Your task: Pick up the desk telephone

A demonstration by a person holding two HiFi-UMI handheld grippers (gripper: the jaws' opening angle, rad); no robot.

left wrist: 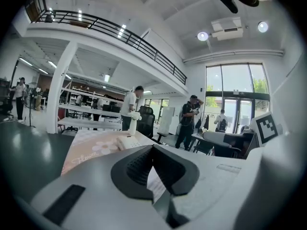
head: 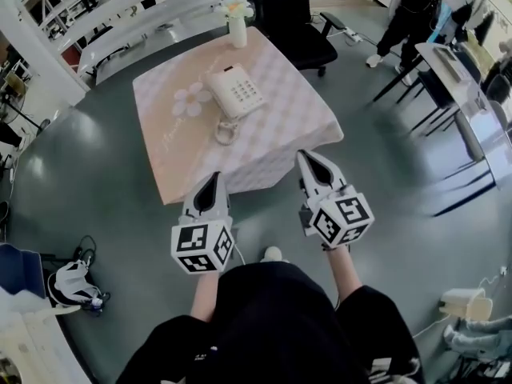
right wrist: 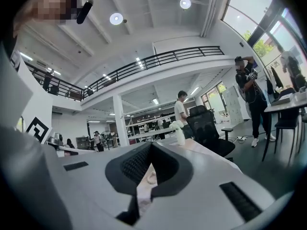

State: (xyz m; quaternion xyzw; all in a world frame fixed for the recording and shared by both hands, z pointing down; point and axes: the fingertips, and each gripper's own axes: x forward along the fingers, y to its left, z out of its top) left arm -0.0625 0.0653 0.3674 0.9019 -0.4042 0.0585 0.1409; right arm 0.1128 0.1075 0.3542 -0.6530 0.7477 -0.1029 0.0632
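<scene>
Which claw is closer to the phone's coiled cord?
Left. The left claw is nearly in line with the coiled cord, before the table edge; the right claw is farther right.

Right gripper [right wrist: 150, 146] jaws closed tip to tip, nothing held. Beyond: pink-clothed table [right wrist: 194, 146], white flower vase [right wrist: 180, 135], black office chair [right wrist: 206, 125] behind

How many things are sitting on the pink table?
2: the telephone in the middle, the vase of flowers at the far edge. The flower shape beside the telephone looks printed on the cloth.
</scene>
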